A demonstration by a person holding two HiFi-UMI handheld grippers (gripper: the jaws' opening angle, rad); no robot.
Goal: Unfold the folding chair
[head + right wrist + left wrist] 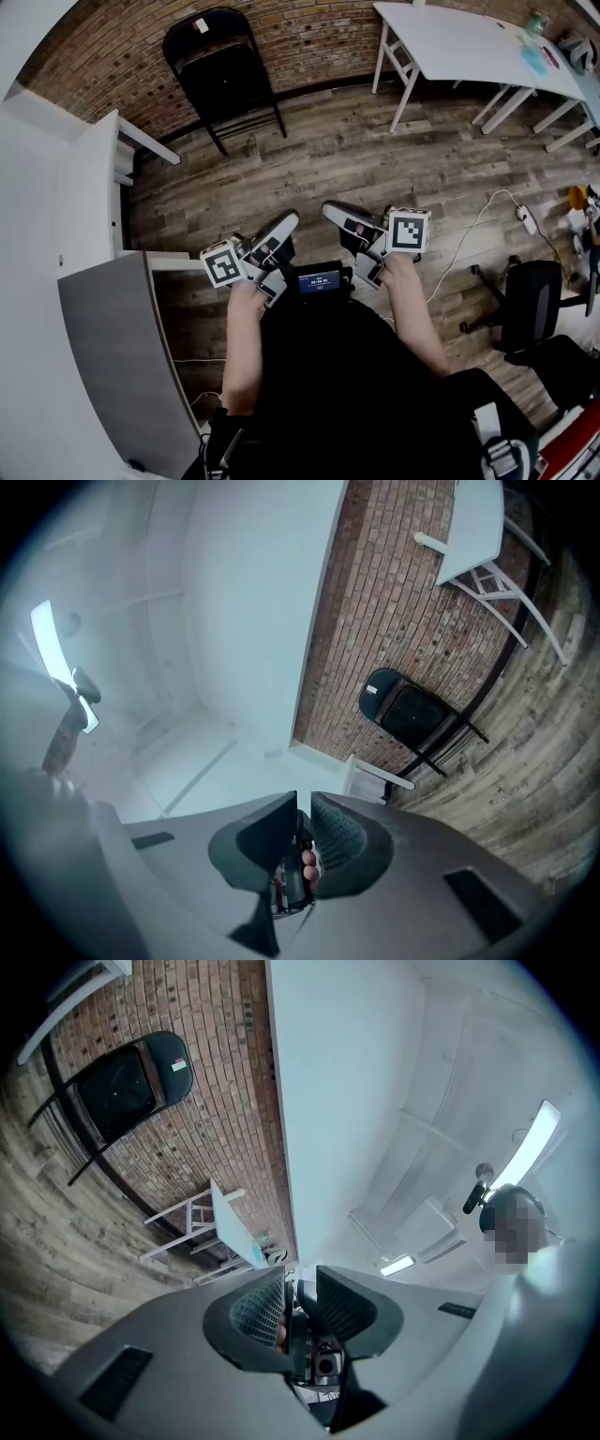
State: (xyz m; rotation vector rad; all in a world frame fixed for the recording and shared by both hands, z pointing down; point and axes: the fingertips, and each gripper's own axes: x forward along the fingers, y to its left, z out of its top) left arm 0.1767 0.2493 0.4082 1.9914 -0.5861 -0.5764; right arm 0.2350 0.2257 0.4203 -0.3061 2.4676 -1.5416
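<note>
Chair (221, 77) (folded) against brick wall (323, 37)

Brick wall (309, 37), wood-plank floor (328, 159), white tables (469, 42), black office chair (534, 291).

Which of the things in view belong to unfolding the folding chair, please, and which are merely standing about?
Belongs to the job:
- folding chair, folded flat against the brick wall
- left gripper, jaws slightly apart, empty
- right gripper, shut, empty

Just standing about:
- white table
- black office chair
- power strip
</note>
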